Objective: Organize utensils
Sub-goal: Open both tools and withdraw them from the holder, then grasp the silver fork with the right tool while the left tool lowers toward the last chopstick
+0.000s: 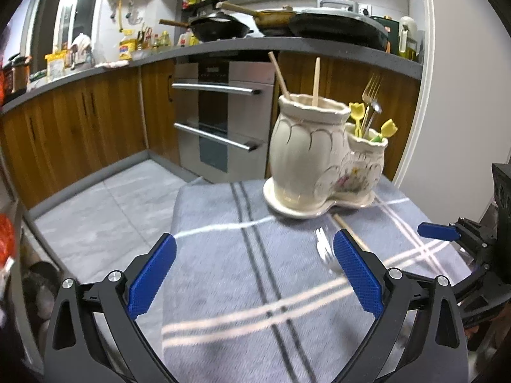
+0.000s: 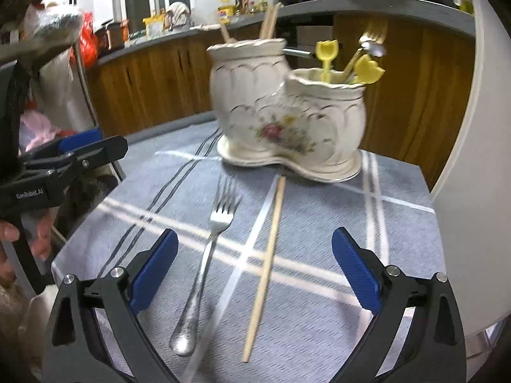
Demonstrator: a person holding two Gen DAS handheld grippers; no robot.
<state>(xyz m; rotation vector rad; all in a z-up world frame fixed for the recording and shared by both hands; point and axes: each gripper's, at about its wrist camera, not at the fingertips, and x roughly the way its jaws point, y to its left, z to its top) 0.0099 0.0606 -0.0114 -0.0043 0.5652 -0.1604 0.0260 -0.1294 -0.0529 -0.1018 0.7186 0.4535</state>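
A cream double-pot ceramic holder (image 1: 322,156) (image 2: 287,115) stands at the far side of a small table under a grey striped cloth (image 1: 255,271) (image 2: 319,223). Its big pot holds two wooden chopsticks (image 1: 315,81); its small pot holds a fork (image 1: 372,91) and yellow tulip-topped picks (image 2: 327,52). A silver fork (image 2: 204,261) and a single wooden chopstick (image 2: 266,265) lie on the cloth before the holder. My right gripper (image 2: 255,265) is open above them, both lying between its fingers. My left gripper (image 1: 254,271) is open and empty over the cloth; the fork's tines (image 1: 324,249) peek beside its right finger.
Kitchen cabinets, an oven (image 1: 223,118) and a counter with pans (image 1: 274,22) lie behind the table. A white wall edge (image 2: 463,159) is to the right. The other gripper (image 1: 463,239) (image 2: 64,166) shows at the side of each view. The floor (image 1: 105,204) drops off left.
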